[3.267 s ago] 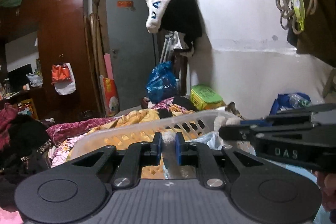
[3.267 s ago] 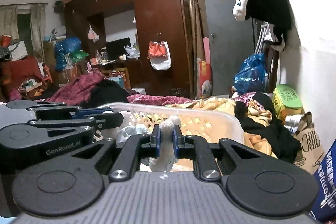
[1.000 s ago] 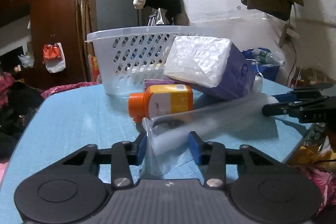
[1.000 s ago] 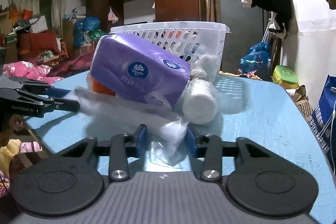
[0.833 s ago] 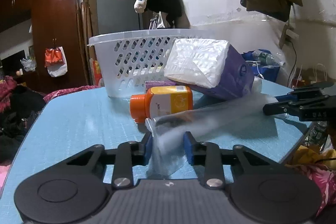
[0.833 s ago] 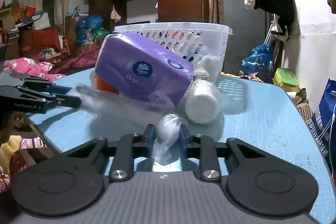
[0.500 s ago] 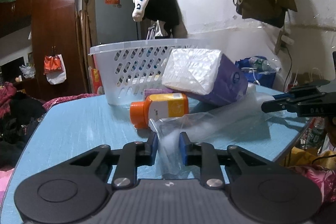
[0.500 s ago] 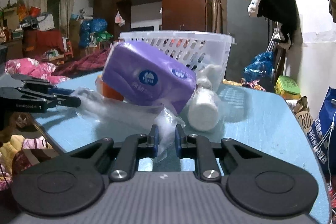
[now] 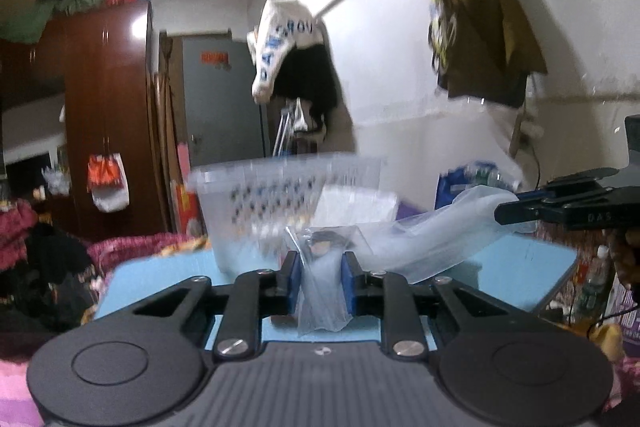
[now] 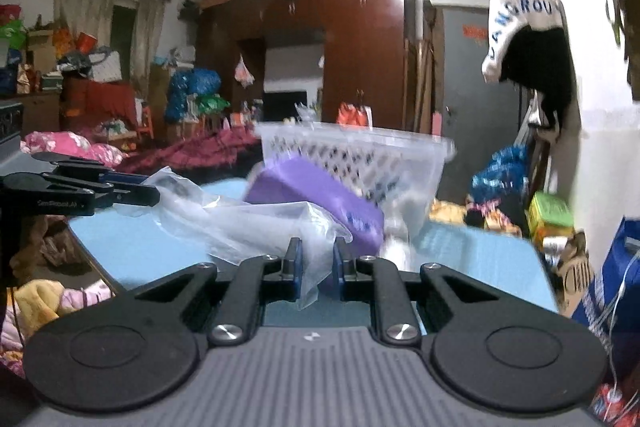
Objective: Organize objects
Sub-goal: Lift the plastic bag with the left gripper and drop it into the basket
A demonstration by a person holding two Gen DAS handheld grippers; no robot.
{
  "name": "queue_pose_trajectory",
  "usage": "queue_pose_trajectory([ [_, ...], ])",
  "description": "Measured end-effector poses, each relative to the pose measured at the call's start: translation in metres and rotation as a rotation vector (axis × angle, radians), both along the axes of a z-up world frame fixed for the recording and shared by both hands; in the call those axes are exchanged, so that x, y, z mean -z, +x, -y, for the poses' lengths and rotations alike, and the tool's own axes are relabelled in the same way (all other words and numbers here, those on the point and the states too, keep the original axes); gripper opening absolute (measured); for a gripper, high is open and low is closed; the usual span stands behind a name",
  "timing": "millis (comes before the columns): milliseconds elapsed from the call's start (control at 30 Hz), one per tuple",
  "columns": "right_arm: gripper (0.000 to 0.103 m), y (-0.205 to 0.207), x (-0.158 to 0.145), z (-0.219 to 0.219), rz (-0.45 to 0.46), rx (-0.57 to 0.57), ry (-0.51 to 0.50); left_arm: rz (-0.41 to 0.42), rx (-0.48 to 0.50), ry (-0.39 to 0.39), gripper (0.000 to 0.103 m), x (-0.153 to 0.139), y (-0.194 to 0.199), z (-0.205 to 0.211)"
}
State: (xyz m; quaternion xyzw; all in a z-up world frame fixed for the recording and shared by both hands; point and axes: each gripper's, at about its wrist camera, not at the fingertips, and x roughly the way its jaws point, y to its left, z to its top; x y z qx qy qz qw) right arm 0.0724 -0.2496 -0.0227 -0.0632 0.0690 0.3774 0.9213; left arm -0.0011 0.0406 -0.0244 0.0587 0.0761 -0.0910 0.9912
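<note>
A clear plastic bag [image 9: 420, 243] hangs stretched between my two grippers above the blue table [image 9: 532, 267]. My left gripper [image 9: 322, 281] is shut on one end of the bag. My right gripper [image 10: 317, 269] is shut on the other end of the bag [image 10: 256, 223]. Each gripper shows in the other's view: the right one [image 9: 560, 209] in the left wrist view, the left one [image 10: 92, 193] in the right wrist view. A purple tissue pack [image 10: 316, 199] lies on the table beyond the bag, in front of a white perforated basket [image 10: 360, 155]. Both views are motion-blurred.
The white basket [image 9: 280, 195] stands at the far side of the table. A white wall with hanging clothes [image 9: 288, 51] is to the right. A brown wardrobe [image 10: 360, 47] and a cluttered bed [image 10: 72, 143] lie beyond the table. The table's edge [image 10: 92, 259] is near the left gripper.
Both grippers closed on the ends of the plastic bag and lifted it off the table. The orange bottle is no longer in sight.
</note>
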Motion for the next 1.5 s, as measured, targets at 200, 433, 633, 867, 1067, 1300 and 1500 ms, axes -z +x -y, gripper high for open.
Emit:
queue_pose_trajectory([
  [200, 0.017, 0.006, -0.038, -0.003, 0.084, 0.013, 0.026, 0.094, -0.007, 0.029, 0.025, -0.045, 0.011, 0.004],
  [433, 0.017, 0.051, -0.074, -0.008, 0.078, 0.027, 0.06, 0.126, -0.006, 0.025, 0.025, -0.089, 0.051, 0.003],
  [633, 0.017, 0.098, -0.084, -0.022, 0.042, 0.05, 0.046, 0.102, -0.02, 0.008, 0.025, -0.105, 0.102, -0.007],
  [867, 0.017, 0.166, -0.079, -0.051, -0.047, 0.081, 0.005, 0.009, -0.049, -0.029, 0.025, -0.105, 0.18, -0.03],
  [1067, 0.017, 0.202, -0.06, -0.074, -0.109, 0.121, -0.069, -0.11, -0.097, -0.023, 0.025, -0.082, 0.239, -0.042],
  [1300, 0.055, 0.211, -0.054, -0.077, -0.161, 0.147, -0.101, -0.087, -0.208, 0.04, 0.052, -0.071, 0.245, -0.042],
  [1500, 0.103, 0.16, -0.051, -0.026, -0.089, 0.205, 0.004, 0.012, -0.17, -0.027, 0.089, -0.073, 0.175, -0.047],
])
